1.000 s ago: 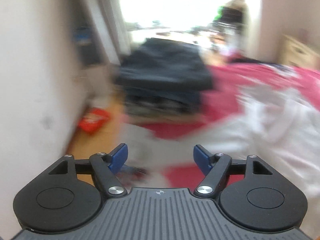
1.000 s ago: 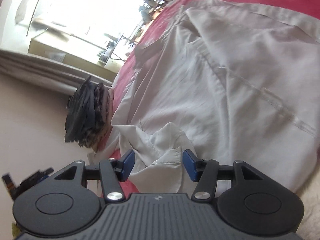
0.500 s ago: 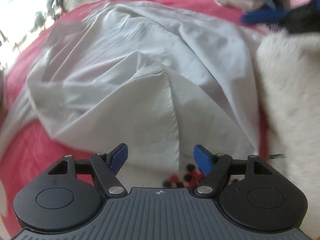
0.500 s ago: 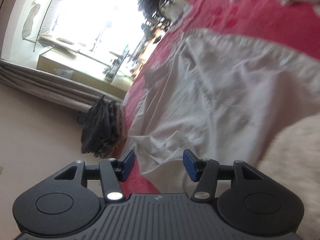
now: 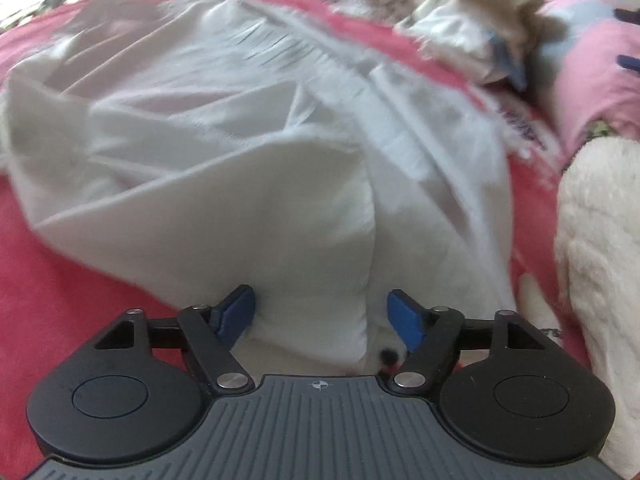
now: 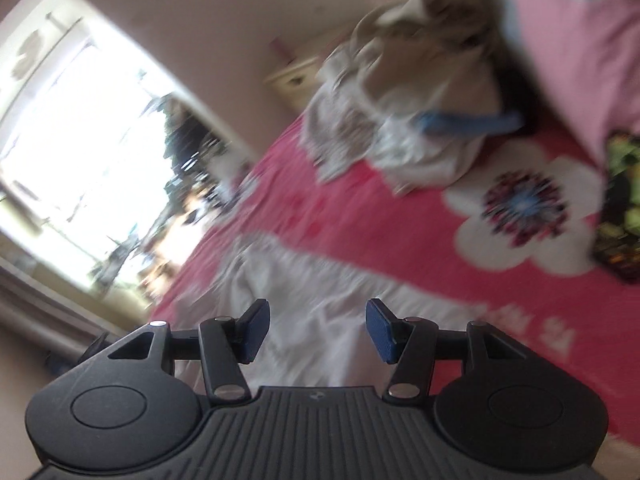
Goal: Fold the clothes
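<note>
White shirt [image 5: 248,184] lies spread and rumpled on the red bedspread [image 5: 60,280], not yet folded; one flap is turned over the body near the front edge, so at most a first fold is begun.

Left tongs [image 5: 322,312] low over the near hem, jaws wide and opening a little; cloth lies between the blue pads, but they do not press on it.

Right tongs [image 6: 316,330] held higher, jaws about half apart, nothing gripped; shirt's far edge [image 6: 320,300] shows below them.

Heap of unfolded clothes [image 6: 416,92] sits further up the bed, beside a pink pillow [image 6: 572,40]. Fluffy white blanket [image 5: 596,260] at the right edge.

Judgement: early stage. This shirt needs its folds, then the heap waits.
</note>
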Demonstrator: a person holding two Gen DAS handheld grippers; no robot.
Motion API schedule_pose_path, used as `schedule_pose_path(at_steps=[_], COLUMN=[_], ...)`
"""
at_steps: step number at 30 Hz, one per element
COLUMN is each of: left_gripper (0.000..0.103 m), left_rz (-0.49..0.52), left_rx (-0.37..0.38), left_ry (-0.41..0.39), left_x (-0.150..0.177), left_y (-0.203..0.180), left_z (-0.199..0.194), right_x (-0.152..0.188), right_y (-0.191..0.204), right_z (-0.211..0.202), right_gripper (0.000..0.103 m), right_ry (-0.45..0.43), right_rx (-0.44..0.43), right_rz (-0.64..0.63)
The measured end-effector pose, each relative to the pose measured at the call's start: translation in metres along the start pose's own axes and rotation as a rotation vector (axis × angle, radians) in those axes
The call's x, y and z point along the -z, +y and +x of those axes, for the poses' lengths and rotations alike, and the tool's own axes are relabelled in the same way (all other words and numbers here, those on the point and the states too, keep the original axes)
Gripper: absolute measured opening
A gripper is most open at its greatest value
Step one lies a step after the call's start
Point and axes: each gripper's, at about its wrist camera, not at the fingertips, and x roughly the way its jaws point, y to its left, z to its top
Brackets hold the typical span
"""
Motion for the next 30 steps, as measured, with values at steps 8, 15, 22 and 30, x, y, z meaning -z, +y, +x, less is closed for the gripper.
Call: schedule_pose_path(at_steps=[8,15,22,30], left_gripper=[0.076,0.076,0.076,0.076], left_rz=[-0.069,-0.159,-0.410,-0.603], left_rx=[0.102,0.000,-0.002,0.095], left_ry=[-0.073,-0.150,-0.242,-0.329], left_x=[0.002,0.005,0.002,-0.019], left_y=[0.018,0.028,0.071,0.055], left_z=[-0.002,-0.029,-0.038,-0.067], right_x=[0.058,0.150,0.146,0.135], right_y=[0.032,0.093,0.101,0.096], right_z=[0.020,0.106,0.044,-0.033], right_gripper=[0.057,0.051,0.049,0.049], right_ry=[0.054,0.398,0.356,0.258], right_rx=[-0.108,-0.031,-0.052,-0.195], right_rz=[0.080,-0.160,-0.243,-0.181])
